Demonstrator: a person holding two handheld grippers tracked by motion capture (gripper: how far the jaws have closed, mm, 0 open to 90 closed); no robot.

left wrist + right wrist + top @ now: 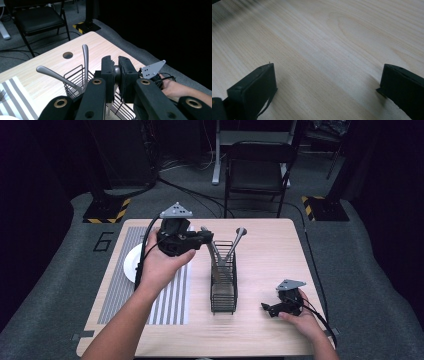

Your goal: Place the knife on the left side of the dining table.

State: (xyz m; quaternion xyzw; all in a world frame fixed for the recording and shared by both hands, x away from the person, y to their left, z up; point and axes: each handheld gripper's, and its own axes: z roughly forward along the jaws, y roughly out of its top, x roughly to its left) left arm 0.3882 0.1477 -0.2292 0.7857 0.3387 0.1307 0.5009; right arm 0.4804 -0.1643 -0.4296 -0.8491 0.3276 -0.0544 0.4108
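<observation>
1. Cutlery handle (116, 72), a rounded metal end, sits clamped between the pads of my left tongs (116, 75); in the left gripper view it is just right of the frame's centre, directly above the wire basket (75, 78).
2. In the high view my left tongs (206, 238) are at the centre left of the frame, raised over the far end of the wire basket (223, 287), with my left hand (159, 267) wrapped around the grip.
3. Two other handles (227, 244) lean out of the basket's far end in a V shape; in the left gripper view they stand at centre left, one upright (85, 56) and one tilted towards the frame's left (50, 72).
4. My right tongs (265, 308) rest low on the worktop (265, 250) at the lower right of the high view, well apart from the basket.
5. In the right gripper view their jaws are spread wide, one pad at the lower left (259, 85) and one at the right edge, with bare wood between them.
6. A white plate (131, 262) lies on a striped mat (120, 285) at the left of the high view, partly hidden by my left forearm.
7. Beyond the worktop, a black chair (257, 167) stands at the top centre of the high view.
</observation>
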